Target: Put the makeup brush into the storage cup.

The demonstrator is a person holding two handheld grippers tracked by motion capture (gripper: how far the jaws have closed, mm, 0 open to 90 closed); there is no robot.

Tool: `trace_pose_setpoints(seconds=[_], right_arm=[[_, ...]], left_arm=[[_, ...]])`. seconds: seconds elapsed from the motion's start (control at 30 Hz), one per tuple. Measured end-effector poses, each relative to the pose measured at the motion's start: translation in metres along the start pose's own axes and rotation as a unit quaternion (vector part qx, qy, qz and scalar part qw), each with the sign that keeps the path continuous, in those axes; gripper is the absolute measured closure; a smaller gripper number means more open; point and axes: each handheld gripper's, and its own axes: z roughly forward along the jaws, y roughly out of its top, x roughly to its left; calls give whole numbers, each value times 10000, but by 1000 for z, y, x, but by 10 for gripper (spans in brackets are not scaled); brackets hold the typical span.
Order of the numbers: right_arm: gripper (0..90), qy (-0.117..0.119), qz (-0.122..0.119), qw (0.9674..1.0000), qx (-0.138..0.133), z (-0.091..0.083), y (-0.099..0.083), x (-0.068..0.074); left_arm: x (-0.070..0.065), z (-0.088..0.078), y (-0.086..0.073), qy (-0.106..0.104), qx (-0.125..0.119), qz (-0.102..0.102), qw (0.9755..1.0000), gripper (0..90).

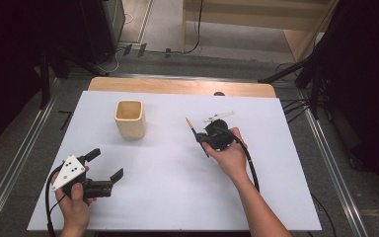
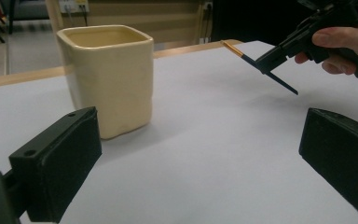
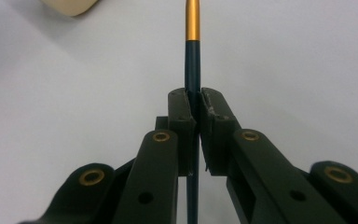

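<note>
A cream square cup (image 1: 129, 119) stands upright on the white table sheet (image 1: 168, 168), left of centre; it looms close in the left gripper view (image 2: 108, 77). My right gripper (image 1: 202, 138) is shut on a thin dark blue paintbrush (image 1: 196, 134) with a gold ferrule, held above the sheet to the right of the cup. The brush (image 3: 192, 70) runs between the closed jaws, gold end pointing away. From the left gripper view the brush (image 2: 261, 70) tilts in the right gripper (image 2: 268, 60). My left gripper (image 1: 107, 165) rests open near the front left, holding nothing.
The wooden table edge (image 1: 177, 86) shows behind the sheet. Metal rails (image 1: 10, 173) flank the table. Cables and stand legs (image 1: 296, 74) lie on the floor at the back. A corner of the cup (image 3: 72, 5) sits at the top left of the right gripper view.
</note>
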Motion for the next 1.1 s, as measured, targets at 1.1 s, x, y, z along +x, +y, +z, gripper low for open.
trace_pose_setpoints(seconds=[1.1], right_arm=[[849, 463, -229, 9880, -1454, -54, -68, 53]], left_arm=[[-72, 86, 33, -1236, -106, -255, 9920, 0]])
